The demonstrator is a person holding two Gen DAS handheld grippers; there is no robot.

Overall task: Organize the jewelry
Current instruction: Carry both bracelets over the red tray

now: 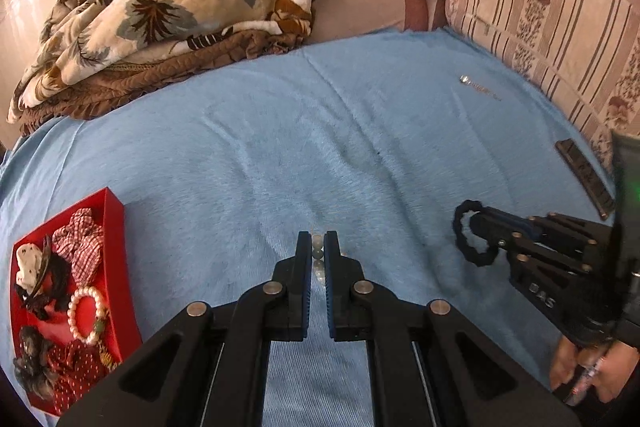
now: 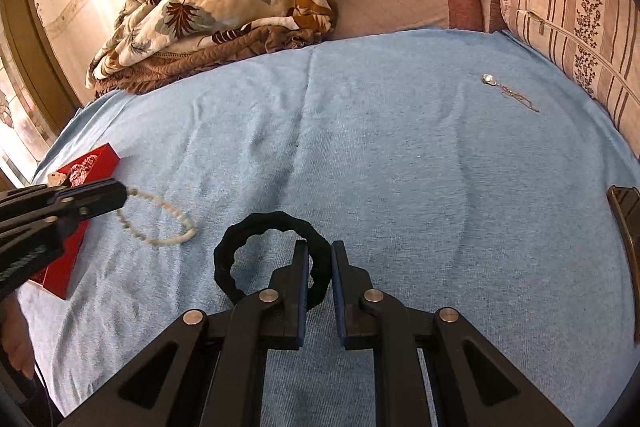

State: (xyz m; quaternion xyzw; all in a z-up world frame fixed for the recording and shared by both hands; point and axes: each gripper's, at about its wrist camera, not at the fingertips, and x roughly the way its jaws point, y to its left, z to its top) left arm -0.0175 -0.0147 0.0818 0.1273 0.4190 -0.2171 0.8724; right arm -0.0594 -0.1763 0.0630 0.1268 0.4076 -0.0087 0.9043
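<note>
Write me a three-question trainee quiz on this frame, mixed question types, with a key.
1. True or false: the left gripper is shut on the bead bracelet.
2. What does the right gripper grip? A) the silver pendant necklace B) the black hair tie C) a red scrunchie
3. Fill in: the silver pendant necklace lies loose on the blue ______, near the striped cushion.

Key:
1. True; the bracelet hangs from its tips, beside the red box.
2. B; the black hair tie is pinched between its fingers.
3. Blanket.
</note>
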